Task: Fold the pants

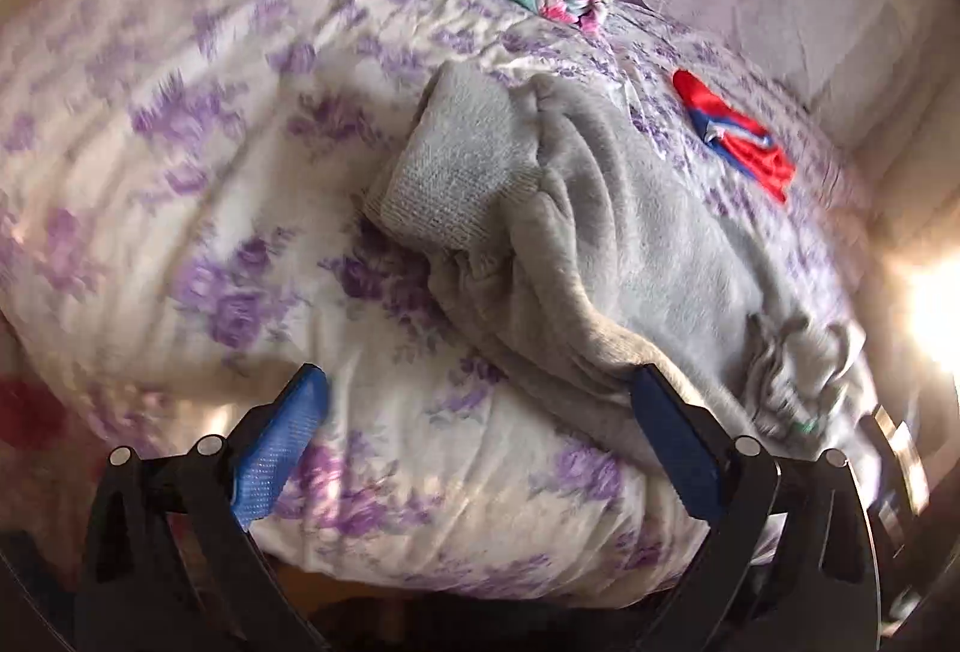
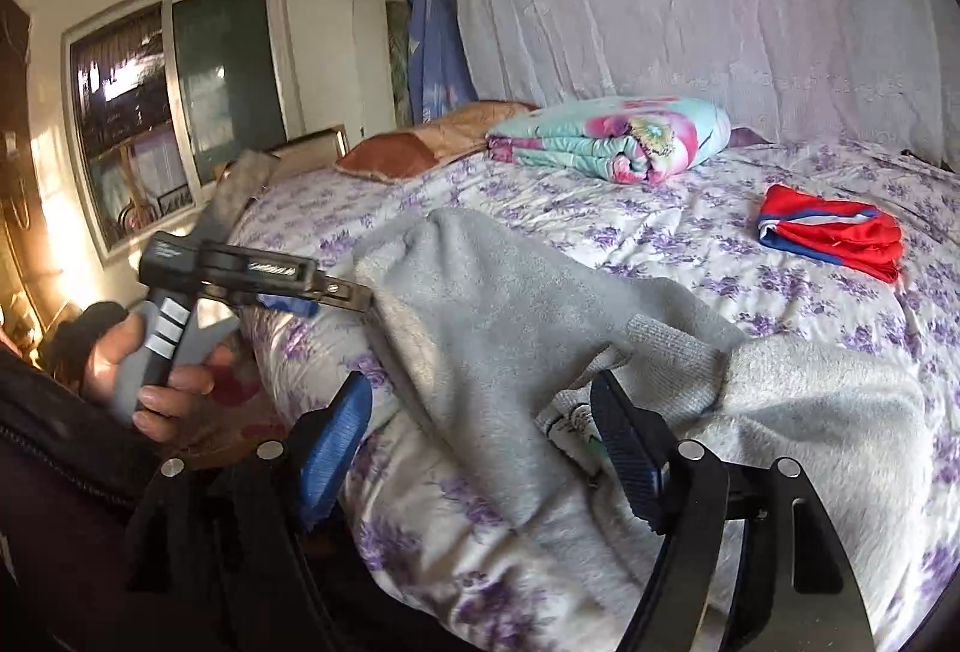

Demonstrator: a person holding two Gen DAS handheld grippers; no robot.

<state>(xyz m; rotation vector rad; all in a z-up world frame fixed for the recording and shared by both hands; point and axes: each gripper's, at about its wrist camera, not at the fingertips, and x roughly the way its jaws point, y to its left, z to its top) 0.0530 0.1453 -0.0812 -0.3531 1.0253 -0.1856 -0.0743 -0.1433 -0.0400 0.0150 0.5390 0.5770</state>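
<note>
Left wrist view: left tongs (image 1: 480,406) gape open and empty, gray pants (image 1: 600,232) bunched on the bed (image 1: 210,141), running ahead and rightward. Right tongs (image 2: 480,418) also gape, a raised pants fold between them, so nearer to grab.

Grey pants (image 1: 600,232) on a white bedspread (image 1: 210,172) with purple flowers.

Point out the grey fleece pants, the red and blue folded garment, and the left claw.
Grey fleece pants (image 1: 648,256): left wrist view, mid fabric.
Red and blue folded garment (image 2: 840,232): right wrist view, red top.
Left claw (image 1: 477,412): left wrist view, between fingertips.
</note>
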